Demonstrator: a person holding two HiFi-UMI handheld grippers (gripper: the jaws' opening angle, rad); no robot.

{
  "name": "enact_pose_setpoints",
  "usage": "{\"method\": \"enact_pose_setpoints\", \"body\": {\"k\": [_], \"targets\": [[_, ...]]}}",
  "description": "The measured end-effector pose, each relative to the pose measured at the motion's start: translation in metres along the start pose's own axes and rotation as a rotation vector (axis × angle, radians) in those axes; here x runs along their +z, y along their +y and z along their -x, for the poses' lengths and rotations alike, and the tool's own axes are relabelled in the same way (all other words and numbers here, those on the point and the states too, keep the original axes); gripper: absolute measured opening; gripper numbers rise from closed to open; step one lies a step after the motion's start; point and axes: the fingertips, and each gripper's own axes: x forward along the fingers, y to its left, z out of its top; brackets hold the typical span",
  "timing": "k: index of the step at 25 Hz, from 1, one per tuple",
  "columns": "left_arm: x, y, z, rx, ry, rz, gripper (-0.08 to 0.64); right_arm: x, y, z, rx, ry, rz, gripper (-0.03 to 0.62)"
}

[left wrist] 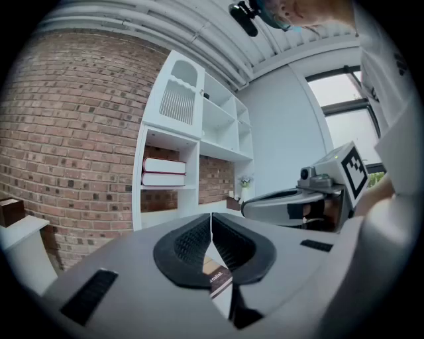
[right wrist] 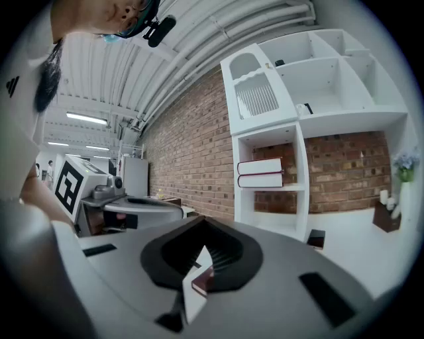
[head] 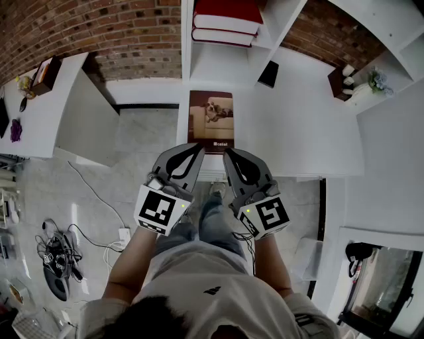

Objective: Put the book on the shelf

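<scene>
A brown book (head: 211, 119) with a dog picture on its cover lies flat on the white table (head: 298, 132), just below the white shelf (head: 199, 63). Two red books (head: 225, 20) are stacked in a shelf compartment. My left gripper (head: 197, 148) and right gripper (head: 228, 153) hover side by side at the book's near edge, both shut and holding nothing. In the left gripper view the jaws (left wrist: 211, 220) meet, and a strip of the book (left wrist: 216, 278) shows beneath them. The right gripper view shows shut jaws (right wrist: 199, 250) with the book's corner (right wrist: 202, 282) below.
A small black box (head: 268, 74) sits on the table beside the shelf. A brown holder (head: 339, 81) and a small plant (head: 377, 81) stand at the back right. A white side table (head: 53, 106) is at left, with cables (head: 56, 258) on the floor.
</scene>
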Motion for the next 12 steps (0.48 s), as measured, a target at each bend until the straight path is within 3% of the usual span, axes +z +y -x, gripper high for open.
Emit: {"method": "enact_pose_setpoints", "body": {"k": [12], "targets": [[0.0008, 0.0014, 0.0014, 0.004, -0.002, 0.006, 0.015, 0.0009, 0.0005, 0.0007, -0.005, -0.001, -0.001, 0.009]]}}
